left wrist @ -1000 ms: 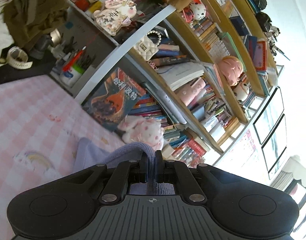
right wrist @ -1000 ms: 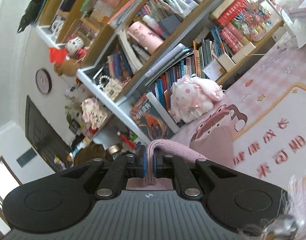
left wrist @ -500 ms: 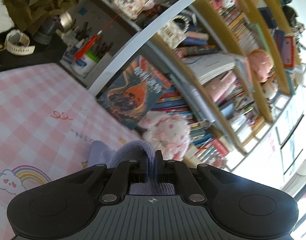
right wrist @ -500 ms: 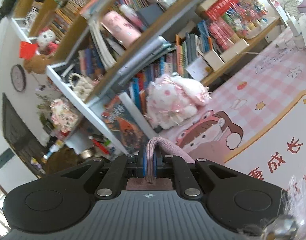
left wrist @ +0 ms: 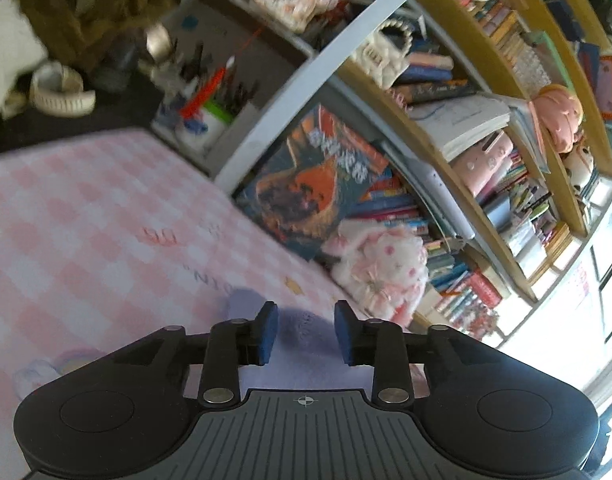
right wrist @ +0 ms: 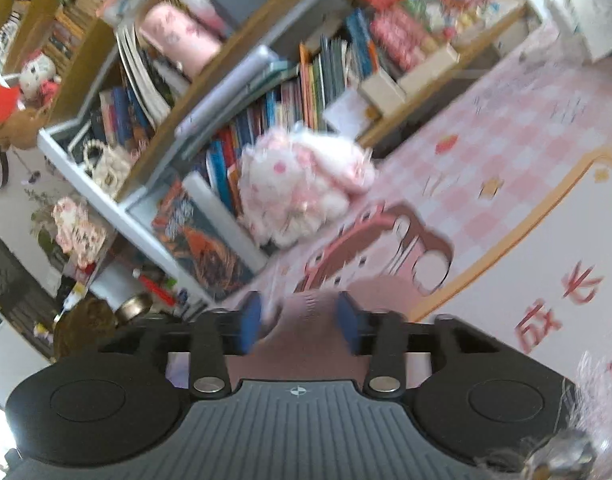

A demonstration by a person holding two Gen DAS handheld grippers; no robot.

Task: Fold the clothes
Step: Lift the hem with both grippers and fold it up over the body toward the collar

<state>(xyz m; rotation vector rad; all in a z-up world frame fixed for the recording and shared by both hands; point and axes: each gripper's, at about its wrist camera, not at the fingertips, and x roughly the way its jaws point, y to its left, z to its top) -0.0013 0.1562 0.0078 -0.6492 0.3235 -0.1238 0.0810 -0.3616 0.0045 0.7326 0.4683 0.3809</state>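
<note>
The left gripper (left wrist: 305, 334) and right gripper (right wrist: 301, 322) are both opening, pads not touching the soft cloth (left wrist: 302, 344) lying low between their jaws on the pink checked mat (left wrist: 86, 232), bookshelf (left wrist: 486, 168) far behind.

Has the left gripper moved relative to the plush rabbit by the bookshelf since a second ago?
Yes. The left gripper has closed in on the plush rabbit, its jaws opening around the lavender cloth.
</note>
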